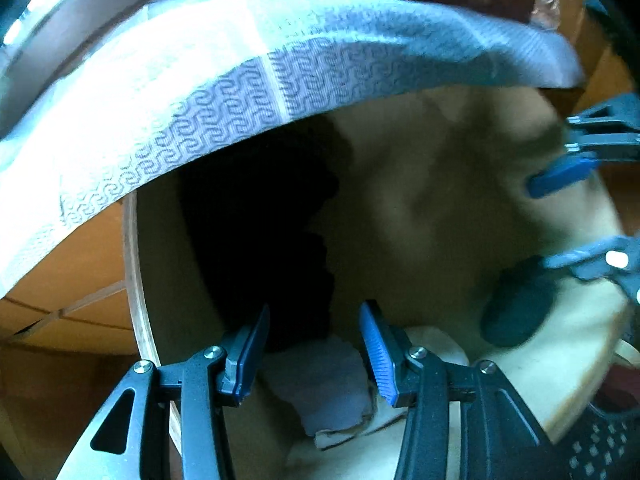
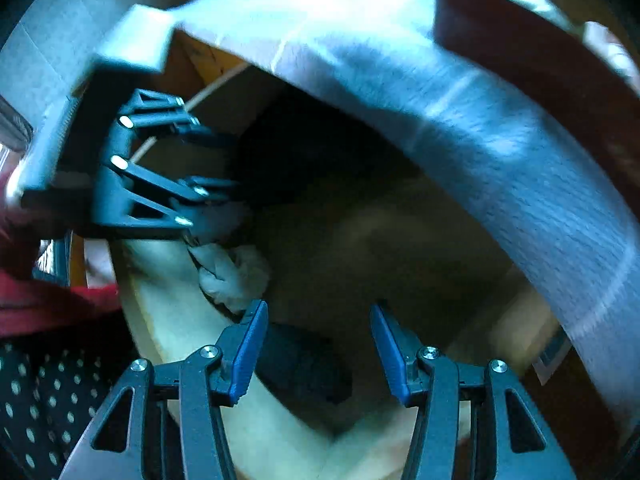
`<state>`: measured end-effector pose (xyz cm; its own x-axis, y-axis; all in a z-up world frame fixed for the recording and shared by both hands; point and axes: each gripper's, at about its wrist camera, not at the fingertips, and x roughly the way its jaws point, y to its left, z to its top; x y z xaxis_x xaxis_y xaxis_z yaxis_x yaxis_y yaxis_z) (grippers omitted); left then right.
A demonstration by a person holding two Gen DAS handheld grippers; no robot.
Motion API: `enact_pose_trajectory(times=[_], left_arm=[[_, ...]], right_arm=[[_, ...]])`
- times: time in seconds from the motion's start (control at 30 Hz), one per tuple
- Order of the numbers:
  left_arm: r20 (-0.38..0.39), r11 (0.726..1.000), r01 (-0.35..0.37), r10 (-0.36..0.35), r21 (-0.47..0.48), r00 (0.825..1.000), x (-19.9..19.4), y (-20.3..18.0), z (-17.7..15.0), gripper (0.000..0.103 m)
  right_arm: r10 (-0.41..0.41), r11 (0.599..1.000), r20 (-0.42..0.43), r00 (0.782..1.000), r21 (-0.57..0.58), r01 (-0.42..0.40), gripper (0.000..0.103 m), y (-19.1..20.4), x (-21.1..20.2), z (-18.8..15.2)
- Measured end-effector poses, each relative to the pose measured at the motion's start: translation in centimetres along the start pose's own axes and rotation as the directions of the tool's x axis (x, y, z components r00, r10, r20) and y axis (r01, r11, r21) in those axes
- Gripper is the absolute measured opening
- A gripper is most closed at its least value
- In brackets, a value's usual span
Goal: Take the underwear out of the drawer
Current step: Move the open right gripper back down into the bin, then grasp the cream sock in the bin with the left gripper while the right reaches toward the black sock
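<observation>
Left wrist view: both claws hanging over the open drawer
Left claw and right claw are gaping empty, reaching for pale underwear below

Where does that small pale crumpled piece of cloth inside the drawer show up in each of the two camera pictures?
Left wrist view: the pale cloth lies at the bottom centre, between and just beyond the left gripper, whose jaws stand apart, not touching it.
Right wrist view: it sits left of centre, below the left gripper reaching in from the left.
Shared landmark: the patterned white cloth draped above the drawer arches across the top of both pictures.
</observation>
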<state>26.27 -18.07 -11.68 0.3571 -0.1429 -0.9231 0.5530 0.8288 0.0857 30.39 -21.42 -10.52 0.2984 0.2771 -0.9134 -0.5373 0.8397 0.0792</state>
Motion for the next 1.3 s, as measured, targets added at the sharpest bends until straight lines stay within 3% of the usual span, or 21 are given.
enact_pose_trajectory(times=[0.17, 0.23, 0.43, 0.53, 0.73, 0.87, 1.03, 1.13, 1.23, 1.3], left_arm=[[0.008, 0.99, 0.097, -0.099, 0.098, 0.995, -0.5, 0.8, -0.1, 0.047], [-0.015, 0.987, 0.107, -0.106, 0.119, 0.994, -0.5, 0.8, -0.1, 0.048], [-0.118, 0.97, 0.128, -0.105, 0.208, 0.987, 0.0, 0.4, -0.2, 0.048], [-0.171, 0.944, 0.172, -0.127, 0.283, 0.977, 0.0, -0.4, -0.3, 0.05], [-0.233, 0.88, 0.28, -0.202, 0.384, 0.951, 0.2, -1.8, 0.9, 0.05], [-0.303, 0.881, 0.277, -0.163, 0.384, 0.939, 1.8, -3.0, 1.3, 0.05], [-0.354, 0.859, 0.234, -0.067, 0.455, 0.933, 4.3, -4.4, 1.3, 0.05], [-0.362, 0.851, 0.23, -0.051, 0.472, 0.931, 5.2, -5.2, 1.5, 0.049], [-0.358, 0.837, 0.223, -0.035, 0.499, 0.933, 6.3, -6.4, 2.0, 0.049], [-0.383, 0.84, 0.234, -0.034, 0.49, 0.923, 7.5, -6.8, 2.6, 0.049]], right_arm=[[0.062, 0.997, -0.159, 0.985, 0.047, -0.055, 0.054, -0.5, 2.5, 1.1], [0.109, 0.989, -0.212, 0.971, 0.126, -0.083, 0.054, -1.0, 3.4, 0.9], [0.124, 0.971, -0.286, 0.95, 0.233, -0.056, 0.054, -0.6, 3.7, 0.9], [0.121, 0.942, -0.322, 0.939, 0.334, -0.008, 0.054, -0.3, 4.1, 0.5], [0.079, 0.868, -0.311, 0.947, 0.489, 0.088, 0.054, 0.3, 3.9, -0.6], [0.032, 0.818, -0.279, 0.96, 0.559, 0.135, 0.054, 0.4, 2.5, -1.2], [0.044, 0.815, -0.288, 0.957, 0.564, 0.133, 0.054, 0.2, 2.3, -1.8], [0.04, 0.816, -0.313, 0.949, 0.558, 0.15, 0.054, -0.5, 2.9, -2.1], [0.043, 0.804, -0.291, 0.956, 0.578, 0.14, 0.055, -0.7, 3.0, -2.0], [0.041, 0.806, -0.282, 0.959, 0.577, 0.135, 0.055, -0.6, 2.9, -2.0]])
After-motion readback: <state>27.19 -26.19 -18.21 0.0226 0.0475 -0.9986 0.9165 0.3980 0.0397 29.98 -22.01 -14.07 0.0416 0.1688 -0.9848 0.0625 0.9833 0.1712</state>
